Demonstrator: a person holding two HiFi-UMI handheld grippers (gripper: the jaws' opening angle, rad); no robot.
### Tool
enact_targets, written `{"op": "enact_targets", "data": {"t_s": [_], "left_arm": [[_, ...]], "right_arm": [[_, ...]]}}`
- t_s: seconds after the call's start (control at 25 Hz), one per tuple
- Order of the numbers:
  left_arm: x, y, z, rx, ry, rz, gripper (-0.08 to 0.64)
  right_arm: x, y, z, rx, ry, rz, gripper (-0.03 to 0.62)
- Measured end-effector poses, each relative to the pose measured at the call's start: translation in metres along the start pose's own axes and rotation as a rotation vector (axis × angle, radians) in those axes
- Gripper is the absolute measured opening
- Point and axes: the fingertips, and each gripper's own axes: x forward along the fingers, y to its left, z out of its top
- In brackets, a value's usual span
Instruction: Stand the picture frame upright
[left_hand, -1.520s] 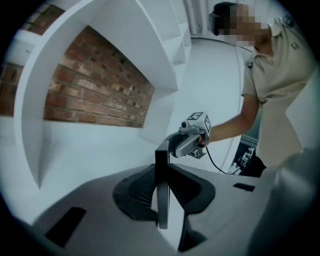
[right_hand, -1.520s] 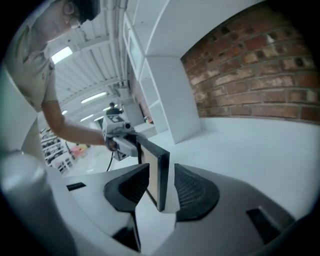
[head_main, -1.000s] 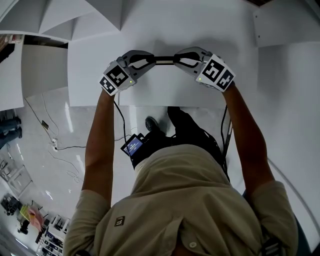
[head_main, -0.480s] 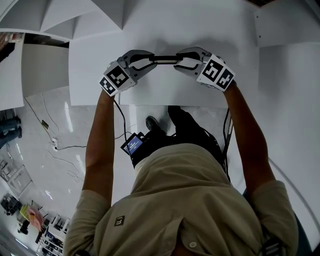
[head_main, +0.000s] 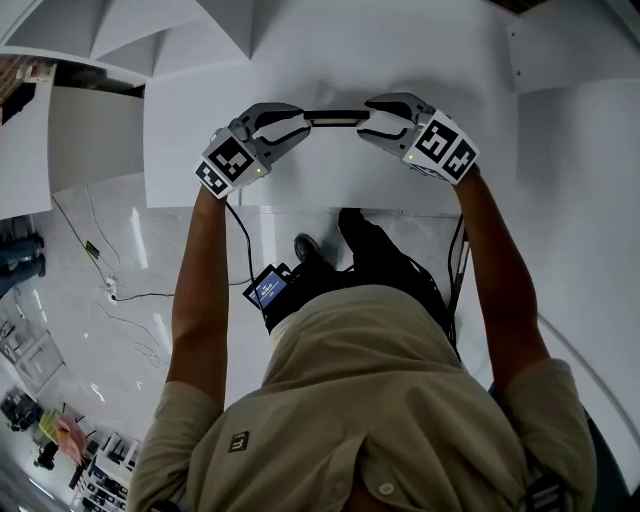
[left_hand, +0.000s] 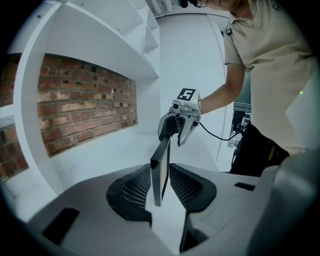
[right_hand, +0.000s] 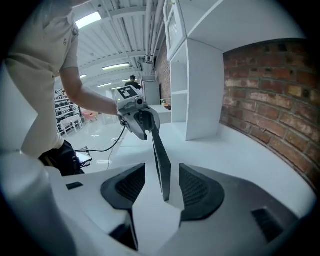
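Note:
The picture frame (head_main: 335, 117) shows edge-on as a thin dark bar above the white tabletop (head_main: 330, 60), spanning between both grippers. In the left gripper view the frame (left_hand: 161, 175) stands on edge, leaning slightly. My left gripper (head_main: 290, 125) is shut on one end, with both pads against it. My right gripper (head_main: 375, 120) is at the other end. Its jaws are opening, and the frame (right_hand: 162, 165) stands between the pads (right_hand: 200, 187) with a gap on each side. The right gripper (left_hand: 180, 127) faces the left gripper (right_hand: 140, 117) along the frame.
White shelf uprights (right_hand: 202, 90) stand on the tabletop in front of a brick wall (right_hand: 270, 100). The table's near edge (head_main: 300, 208) runs just below the grippers. Cables (head_main: 110, 290) lie on the floor below, and a small lit device (head_main: 268, 290) hangs at the person's waist.
The right gripper's jaws have spread off the frame and it has shifted slightly right. The left gripper keeps its hold; the frame has moved a little farther away.

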Motion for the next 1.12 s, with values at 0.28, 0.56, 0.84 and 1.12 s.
{"op": "enact_targets", "data": {"t_s": [0.28,0.56,0.84,1.12], "left_arm": [[-0.029,-0.011,0.009,-0.006,-0.004,0.096,0.100],[-0.084,-0.047,0.057,0.025,-0.101,0.183,0.100],[-0.133,-0.099,0.090,0.091,-0.161,0.212,0.100],[-0.174,-0.132,0.098,0.076,-0.187,0.249,0.085]], "right_arm": [[-0.038,0.007,0.011,0.045,-0.071,-0.146,0.202],[-0.076,0.054,0.071,0.080,-0.207,-0.257,0.159],[-0.095,0.113,0.113,0.048,-0.254,-0.312,0.126],[-0.107,0.166,0.132,0.068,-0.269,-0.345,0.072]]}}
